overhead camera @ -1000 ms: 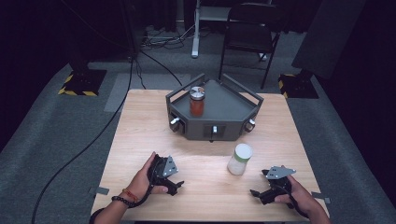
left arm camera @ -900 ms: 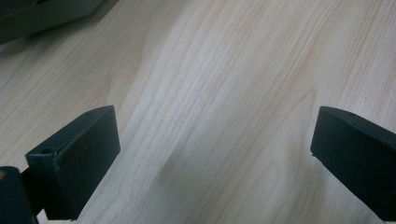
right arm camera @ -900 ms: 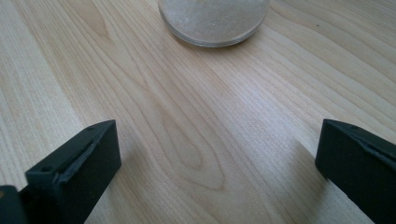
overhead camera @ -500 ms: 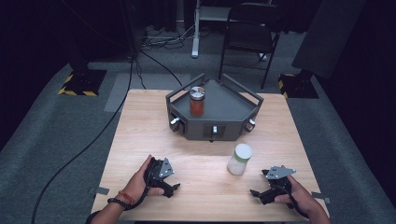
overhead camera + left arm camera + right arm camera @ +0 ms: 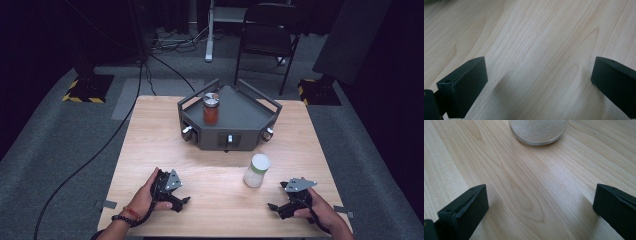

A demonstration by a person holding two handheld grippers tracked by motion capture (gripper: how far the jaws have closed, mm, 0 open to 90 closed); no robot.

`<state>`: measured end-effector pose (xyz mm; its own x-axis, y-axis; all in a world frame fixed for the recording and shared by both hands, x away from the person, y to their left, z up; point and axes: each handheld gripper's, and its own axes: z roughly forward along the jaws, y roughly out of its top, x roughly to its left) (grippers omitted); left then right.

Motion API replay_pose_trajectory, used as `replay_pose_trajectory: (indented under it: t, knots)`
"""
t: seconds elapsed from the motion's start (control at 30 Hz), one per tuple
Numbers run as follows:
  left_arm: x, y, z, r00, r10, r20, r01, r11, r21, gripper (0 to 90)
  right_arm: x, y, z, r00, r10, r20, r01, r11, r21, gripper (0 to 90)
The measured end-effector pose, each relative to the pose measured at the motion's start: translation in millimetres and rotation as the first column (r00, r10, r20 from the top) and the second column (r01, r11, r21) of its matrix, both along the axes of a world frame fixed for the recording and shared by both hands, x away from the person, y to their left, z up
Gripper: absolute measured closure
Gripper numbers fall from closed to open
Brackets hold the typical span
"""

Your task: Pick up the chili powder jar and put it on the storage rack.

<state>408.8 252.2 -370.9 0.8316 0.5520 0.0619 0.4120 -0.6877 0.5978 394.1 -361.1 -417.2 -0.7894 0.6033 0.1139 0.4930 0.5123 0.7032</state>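
While the white jar (image 5: 257, 170) stands just in front of the dark tray (image 5: 240, 117), both claws wide apart, it looks smooth and slippery, so grab its round middle

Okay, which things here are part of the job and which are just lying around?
Part of the job:
white jar, nearest the right tongs, which are open
left tongs, open, empty, low over the table

Just lying about:
grey tray at the far side of the table
red jar standing in it
chair, floor cables
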Motion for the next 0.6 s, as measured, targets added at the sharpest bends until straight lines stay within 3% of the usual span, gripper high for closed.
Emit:
replay_pose_trajectory:
  t: [0.17,0.27,0.6]
  knots:
    - [2.4,8.4,-3.2,0.9998,0.005,-0.017,-0.006,0.9996,-0.028,0.3,0.0,0.0,0.0,1.0,0.0,0.0,0.0,1.0,0.0,0.0]
    - [7.6,14.6,-4.6,0.9987,0.01,-0.049,-0.012,0.9987,-0.049,0.3,0.0,0.0,0.0,1.0,0.0,0.0,0.0,1.0,0.0,0.0]
    - [13.9,21.1,-3.9,0.9952,0.023,-0.095,-0.029,0.9978,-0.06,0.3,0.0,0.0,0.0,1.0,0.0,0.0,0.0,1.0,0.0,0.0]
